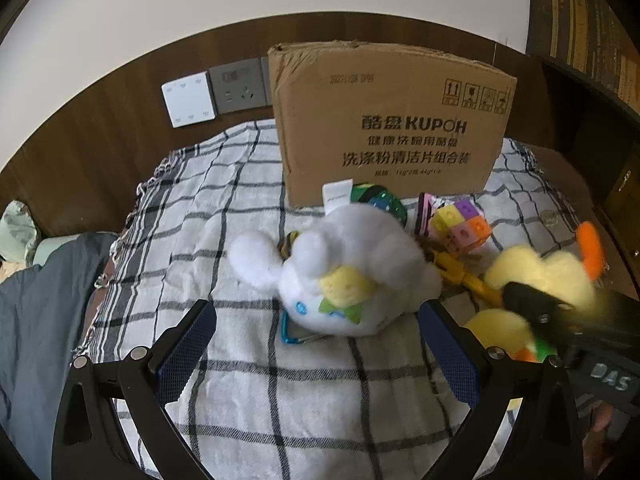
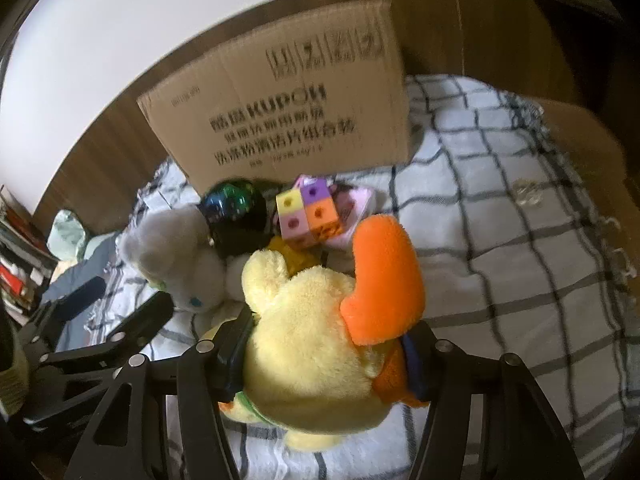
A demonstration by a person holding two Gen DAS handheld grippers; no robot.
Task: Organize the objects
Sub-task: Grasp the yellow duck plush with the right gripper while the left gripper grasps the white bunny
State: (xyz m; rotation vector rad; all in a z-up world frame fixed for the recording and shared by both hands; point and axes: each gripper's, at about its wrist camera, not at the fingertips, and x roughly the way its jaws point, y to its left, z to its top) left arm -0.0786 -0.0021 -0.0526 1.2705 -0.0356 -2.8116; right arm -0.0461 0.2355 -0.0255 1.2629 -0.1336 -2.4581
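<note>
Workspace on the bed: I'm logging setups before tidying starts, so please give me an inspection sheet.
Surface: checked blanket, wrinkled, over a bed.
Job's things: white plush, yellow duck plush, colourful cube, dark shiny ball, yellow toy, pink packet; cardboard box upright behind them.
Clutter: blue carabiner beside the white plush.
Grippers: left gripper open, short of the white plush; right gripper closed on the duck.
Cables: nothing seen.
Surroundings: wooden headboard, wall switch, socket, grey bedding.
</note>
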